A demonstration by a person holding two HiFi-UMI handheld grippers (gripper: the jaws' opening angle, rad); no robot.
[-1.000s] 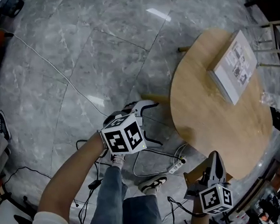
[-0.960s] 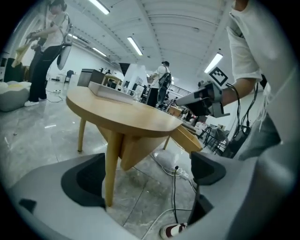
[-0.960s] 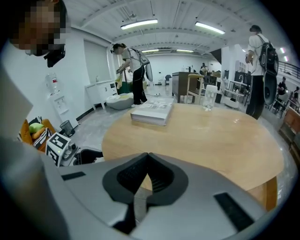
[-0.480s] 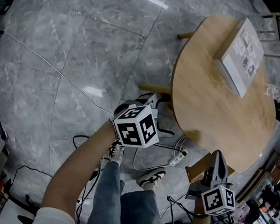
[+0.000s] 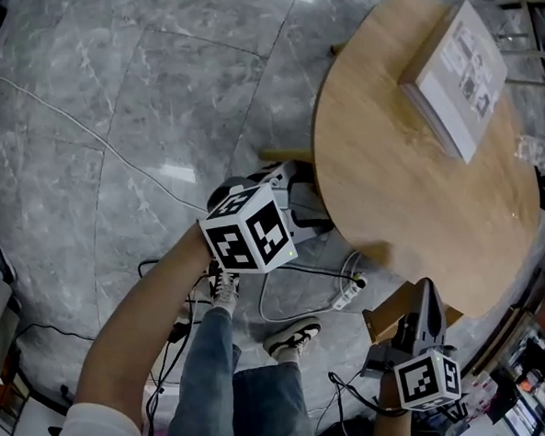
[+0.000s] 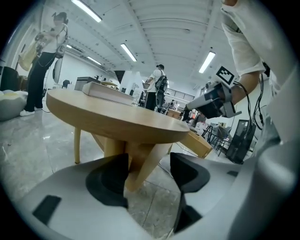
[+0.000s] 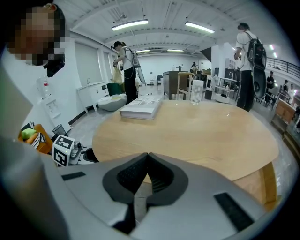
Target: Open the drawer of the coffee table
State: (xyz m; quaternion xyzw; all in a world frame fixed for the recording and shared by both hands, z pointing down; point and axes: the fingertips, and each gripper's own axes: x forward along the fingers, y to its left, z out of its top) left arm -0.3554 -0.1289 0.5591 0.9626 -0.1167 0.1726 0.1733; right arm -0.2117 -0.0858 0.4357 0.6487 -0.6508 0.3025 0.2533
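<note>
The round wooden coffee table fills the right of the head view, with a white book on it. A wooden drawer juts out from under its near edge and also shows in the left gripper view as a box sticking out. My left gripper sits low by the table's left edge. Its jaws have just been closing and stand half apart. Nothing is between them; the table legs show beyond the gap. My right gripper is shut and empty, right beside the drawer, its tip against the tabletop edge.
A power strip and cables lie on the grey stone floor under the table, next to the person's shoes. A glass stands at the table's far side. Several people stand in the room beyond.
My left gripper has moved right, in to the table's edge, and its jaws have narrowed. My right gripper stays shut by the drawer.
</note>
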